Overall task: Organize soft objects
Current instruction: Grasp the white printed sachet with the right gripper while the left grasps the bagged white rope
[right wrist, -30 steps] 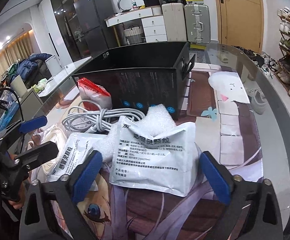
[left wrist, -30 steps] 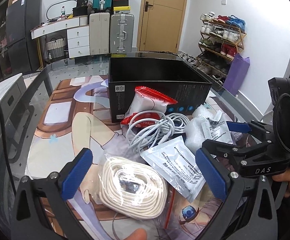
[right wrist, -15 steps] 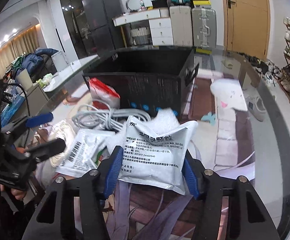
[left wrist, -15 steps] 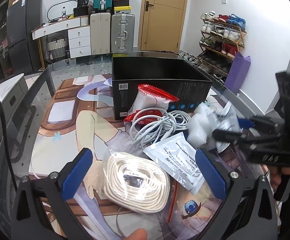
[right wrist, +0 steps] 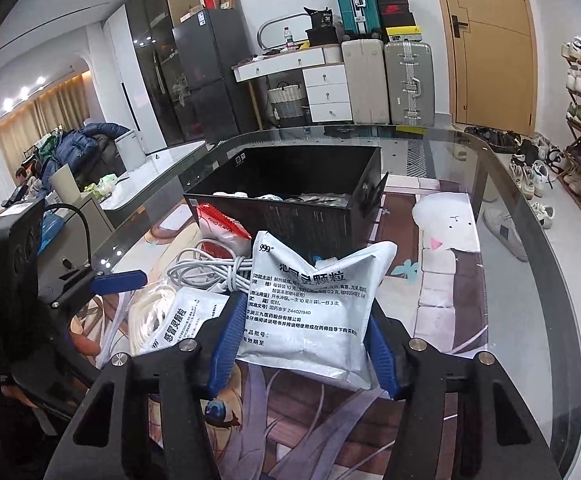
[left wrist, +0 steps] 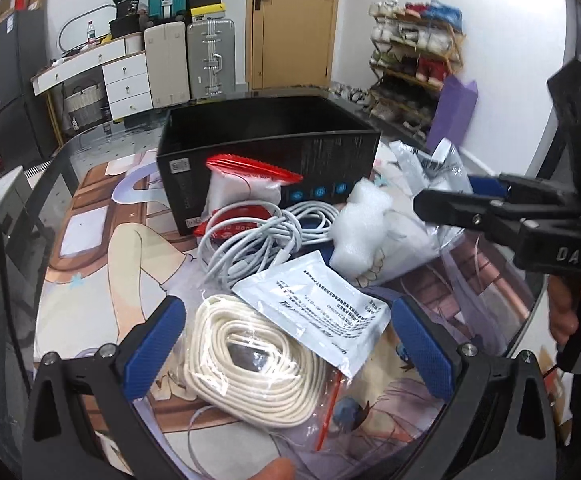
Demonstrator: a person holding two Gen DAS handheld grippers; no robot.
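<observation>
My right gripper is shut on a silver medicine pouch with printed text, held clear of the mat in front of the open black box. In the left wrist view, that gripper and the crumpled pouch are at the right. My left gripper is open and holds nothing. It hangs over a bagged coil of white rope and a second white pouch. Nearer the box lie a white cable bundle, a red-and-white packet and bubble wrap.
Everything rests on a printed mat on a glass table whose curved edge runs along the right. Several items lie inside the box. A hand holds the right gripper's handle. Suitcases, drawers and a shoe rack stand beyond the table.
My right gripper closed on the silver pouch and raised it off the mat, uncovering the bubble wrap. The left gripper shifted slightly and stayed open.
</observation>
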